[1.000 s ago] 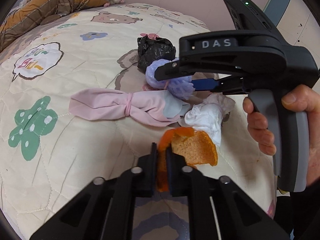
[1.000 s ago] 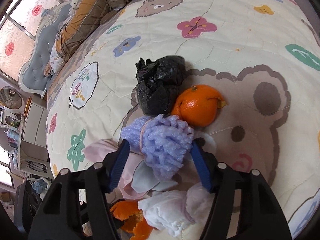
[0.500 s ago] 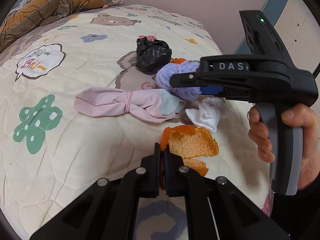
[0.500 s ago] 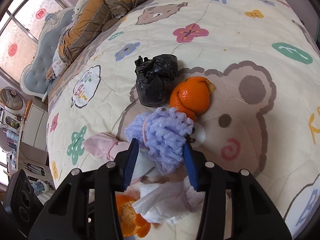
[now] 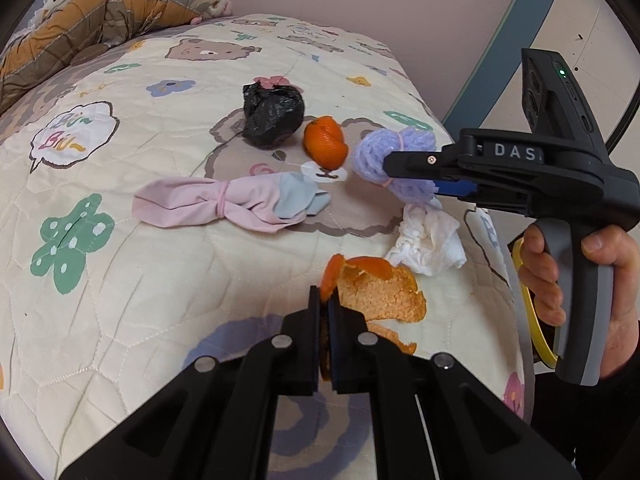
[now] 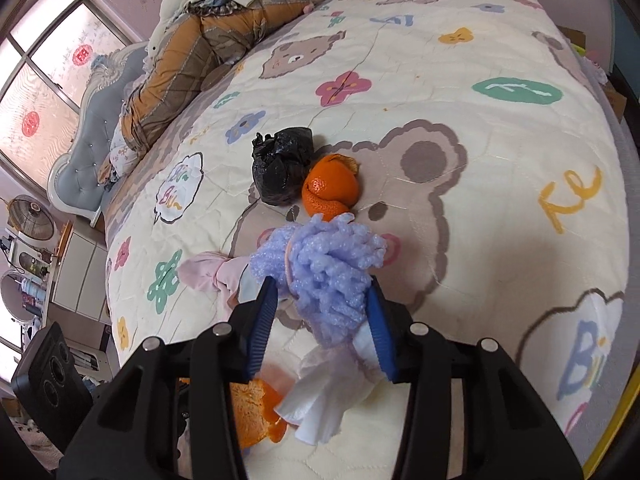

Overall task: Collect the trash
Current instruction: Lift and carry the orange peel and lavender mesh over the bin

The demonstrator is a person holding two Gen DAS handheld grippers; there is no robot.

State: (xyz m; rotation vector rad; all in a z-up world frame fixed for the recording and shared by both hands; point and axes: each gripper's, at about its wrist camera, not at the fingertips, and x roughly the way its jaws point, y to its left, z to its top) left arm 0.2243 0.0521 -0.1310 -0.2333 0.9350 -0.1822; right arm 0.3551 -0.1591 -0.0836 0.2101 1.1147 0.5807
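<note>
- Bed quilt (image 6: pixel 500 208): cream, bear and flower print; crumpled blanket (image 6: pixel 192 60) at far end, tufted headboard (image 6: pixel 80 160) and window (image 6: pixel 44 80) far left.
- Left gripper (image 5: pixel 325 308): jaws pinched tight on orange peel (image 5: pixel 380 292), near edge.
- Right gripper (image 6: pixel 320 308): pads clamp purple foam net (image 6: pixel 328 268).
- On quilt: black bag (image 5: pixel 274 116), orange (image 5: pixel 325 145) touching it, pink cloth (image 5: pixel 224 204), white tissue (image 5: pixel 430 240).

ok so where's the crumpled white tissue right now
In the left wrist view the crumpled white tissue lies on the bedspread right of centre, just below the purple foam net and just above the orange peel.
</note>
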